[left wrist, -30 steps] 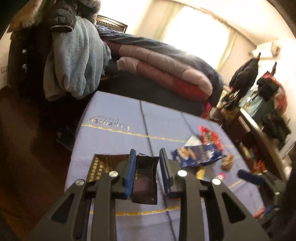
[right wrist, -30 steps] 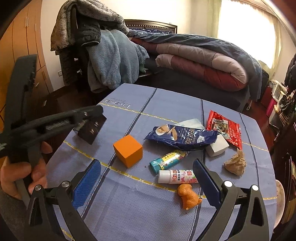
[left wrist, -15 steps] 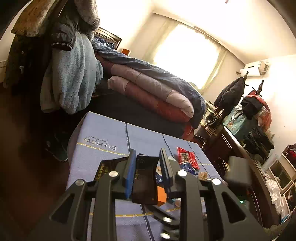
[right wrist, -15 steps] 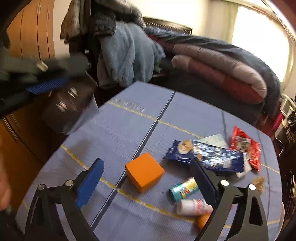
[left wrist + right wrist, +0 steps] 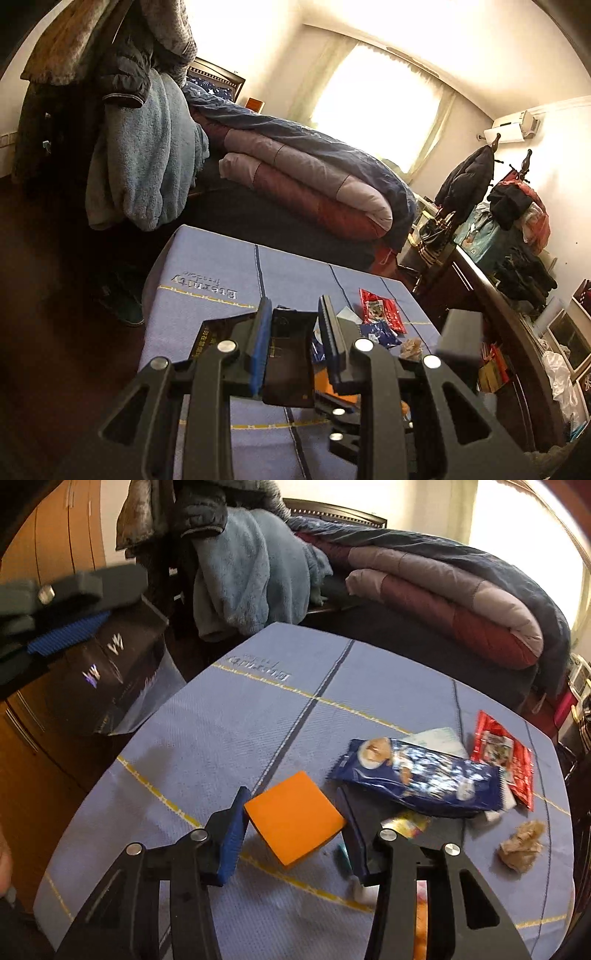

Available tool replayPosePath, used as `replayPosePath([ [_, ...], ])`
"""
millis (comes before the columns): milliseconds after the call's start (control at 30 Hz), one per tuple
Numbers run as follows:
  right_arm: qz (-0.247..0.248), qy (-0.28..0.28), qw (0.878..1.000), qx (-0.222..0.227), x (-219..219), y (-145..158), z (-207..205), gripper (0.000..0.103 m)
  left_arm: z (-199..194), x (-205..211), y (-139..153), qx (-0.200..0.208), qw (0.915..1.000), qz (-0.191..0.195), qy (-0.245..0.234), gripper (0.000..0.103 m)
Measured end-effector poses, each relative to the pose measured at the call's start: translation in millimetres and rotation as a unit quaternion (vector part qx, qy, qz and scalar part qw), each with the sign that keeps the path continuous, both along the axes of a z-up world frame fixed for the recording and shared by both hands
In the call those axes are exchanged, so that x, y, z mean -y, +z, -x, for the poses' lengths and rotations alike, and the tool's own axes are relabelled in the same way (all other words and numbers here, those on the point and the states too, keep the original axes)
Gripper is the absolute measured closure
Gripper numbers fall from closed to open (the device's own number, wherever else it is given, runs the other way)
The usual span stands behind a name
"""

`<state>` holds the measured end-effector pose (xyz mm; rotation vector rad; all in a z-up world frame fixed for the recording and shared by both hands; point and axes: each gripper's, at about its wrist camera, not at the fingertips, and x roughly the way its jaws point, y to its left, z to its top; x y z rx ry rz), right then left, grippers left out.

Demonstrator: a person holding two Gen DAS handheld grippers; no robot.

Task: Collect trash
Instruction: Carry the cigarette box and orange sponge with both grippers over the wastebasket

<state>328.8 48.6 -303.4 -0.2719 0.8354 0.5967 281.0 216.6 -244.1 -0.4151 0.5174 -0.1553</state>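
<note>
My left gripper (image 5: 293, 341) is shut on the rim of a dark bag (image 5: 290, 360) with gold lettering and holds it above the table's left edge; the bag also shows in the right wrist view (image 5: 110, 675). My right gripper (image 5: 295, 823) is open, its blue pads on either side of an orange block (image 5: 293, 821) on the blue tablecloth (image 5: 240, 720); contact is not clear. Behind the block lie a blue snack wrapper (image 5: 421, 775), a red wrapper (image 5: 504, 755), a white paper piece (image 5: 439, 738) and a crumpled brown paper (image 5: 522, 845).
A small tube and a white bottle (image 5: 364, 888) lie partly hidden under the right gripper's finger. A bed with folded quilts (image 5: 443, 602) and a chair hung with clothes (image 5: 243, 572) stand beyond the table. A wooden wardrobe (image 5: 48, 554) is at left.
My right gripper has moved down and forward to the orange block and its jaws have narrowed around it. The left gripper has lifted the bag higher, off the table.
</note>
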Motion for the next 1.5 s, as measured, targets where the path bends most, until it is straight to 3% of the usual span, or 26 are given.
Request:
replayPosePath([
  [300,-0.026,-0.034,0.999,0.002,55.6,23.4,11.9,0.055,6.1,33.0,19.1,0.007,0.9996,-0.021,-0.018,0.076],
  [833,-0.043,-0.123,0.991,0.009,170.4,35.6,36.0,0.055,5.3,144.7,54.7,0.025,0.9938,-0.051,-0.095,0.076],
  [1200,-0.056,-0.195,0.979,0.014,257.5,37.7,46.2,0.055,-7.1,229.7,59.9,0.023,0.9847,-0.063,-0.160,0.076],
  [1500,-0.073,-0.262,0.962,0.019,330.6,36.9,49.4,0.055,-24.6,305.8,57.8,0.018,0.9718,-0.075,-0.223,0.076],
])
